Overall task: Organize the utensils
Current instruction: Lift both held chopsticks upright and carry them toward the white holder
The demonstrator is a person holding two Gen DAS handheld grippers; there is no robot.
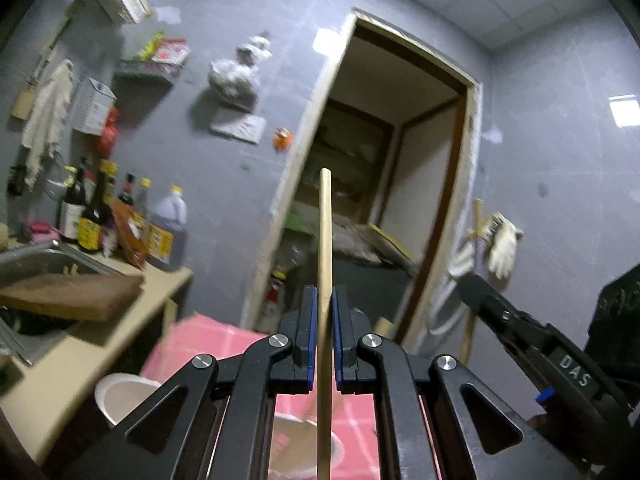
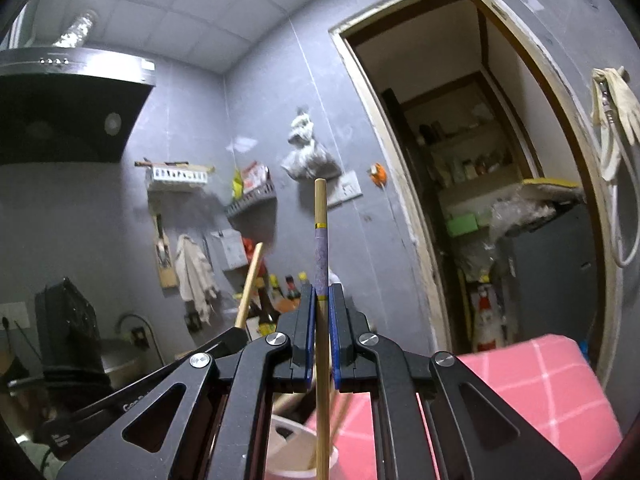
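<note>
My left gripper (image 1: 324, 300) is shut on a plain wooden chopstick (image 1: 325, 240) that stands upright between its blue pads. My right gripper (image 2: 321, 298) is shut on a wooden chopstick with a purple band (image 2: 321, 248), also upright. Below both grippers a white cup (image 2: 292, 452) stands on a pink checked cloth (image 2: 540, 384); several wooden sticks lean in it. The cup also shows in the left wrist view (image 1: 296, 440). The right gripper shows at the right of the left wrist view (image 1: 520, 320). The left gripper's chopstick shows in the right wrist view (image 2: 249, 284).
A second white cup (image 1: 120, 396) stands at the lower left. A counter (image 1: 80, 344) holds a sink, a wooden board (image 1: 72, 292) and sauce bottles (image 1: 100, 216). A doorway (image 1: 400, 184) opens ahead. A range hood (image 2: 68, 100) hangs at the left.
</note>
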